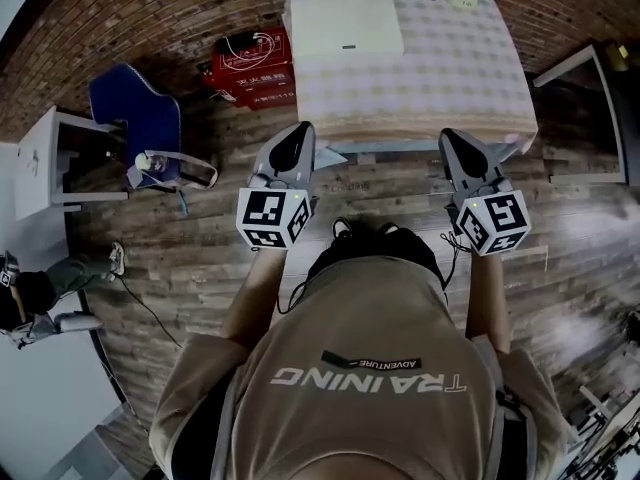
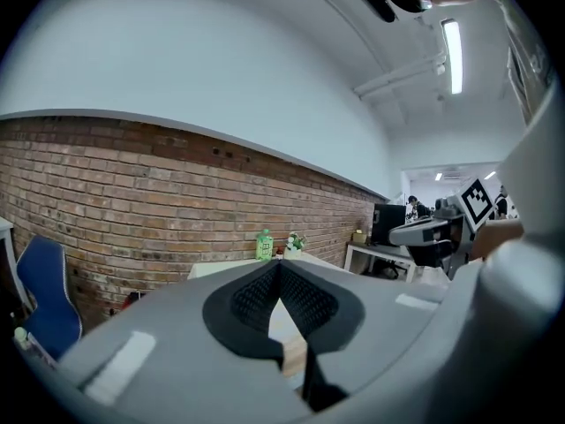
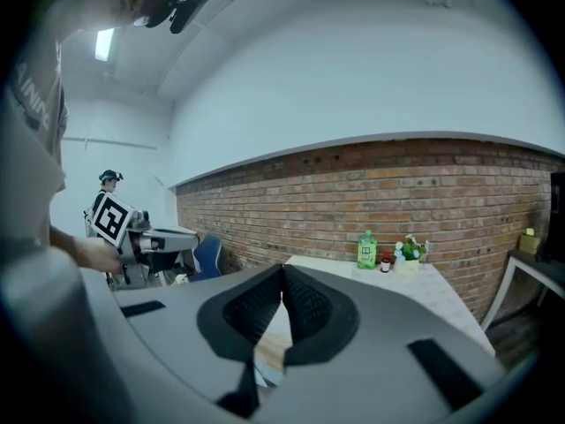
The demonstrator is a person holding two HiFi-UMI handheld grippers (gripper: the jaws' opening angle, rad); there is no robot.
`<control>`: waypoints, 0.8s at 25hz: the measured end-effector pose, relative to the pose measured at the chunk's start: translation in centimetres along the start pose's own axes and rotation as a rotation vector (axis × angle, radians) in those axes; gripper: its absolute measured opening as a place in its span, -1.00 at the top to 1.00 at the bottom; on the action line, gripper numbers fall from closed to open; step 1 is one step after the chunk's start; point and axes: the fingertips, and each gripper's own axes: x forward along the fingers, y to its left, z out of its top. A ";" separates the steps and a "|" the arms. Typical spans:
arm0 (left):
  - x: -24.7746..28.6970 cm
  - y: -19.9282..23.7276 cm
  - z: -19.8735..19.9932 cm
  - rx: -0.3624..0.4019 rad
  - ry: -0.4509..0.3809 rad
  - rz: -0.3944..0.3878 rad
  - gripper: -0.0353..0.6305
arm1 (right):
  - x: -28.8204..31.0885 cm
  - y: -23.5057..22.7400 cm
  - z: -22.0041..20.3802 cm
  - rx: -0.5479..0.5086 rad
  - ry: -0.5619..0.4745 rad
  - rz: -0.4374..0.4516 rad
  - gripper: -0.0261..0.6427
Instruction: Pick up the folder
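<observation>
Head view: pale cream rectangular folder (image 1: 345, 26) lies flat on the picture-left part of the checked-cloth table (image 1: 470, 78), well apart from both claws; pick-up judged not yet begun. Left claw (image 1: 298, 131) and right claw (image 1: 450, 136) are held out side by side towards the table's near edge, probably for the approach; both clenched tip to tip, gripping nothing, touching nothing.
</observation>
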 end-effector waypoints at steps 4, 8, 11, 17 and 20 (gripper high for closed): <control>1.7 1.7 -0.4 -0.013 0.009 0.016 0.88 | 2.0 -1.5 -0.5 0.060 0.006 0.019 0.89; 3.7 3.0 -0.2 -0.013 0.020 0.047 0.87 | 5.1 -3.1 -0.2 0.043 -0.003 0.043 0.89; 5.4 4.3 0.8 0.015 0.027 0.087 0.87 | 8.1 -4.8 -0.1 0.040 -0.022 0.073 0.89; 10.1 6.5 3.6 0.058 0.033 0.171 0.88 | 14.0 -9.3 1.4 0.088 -0.059 0.168 0.89; 12.6 7.1 4.2 -0.015 0.031 0.187 0.87 | 16.4 -11.5 1.8 0.092 -0.048 0.201 0.89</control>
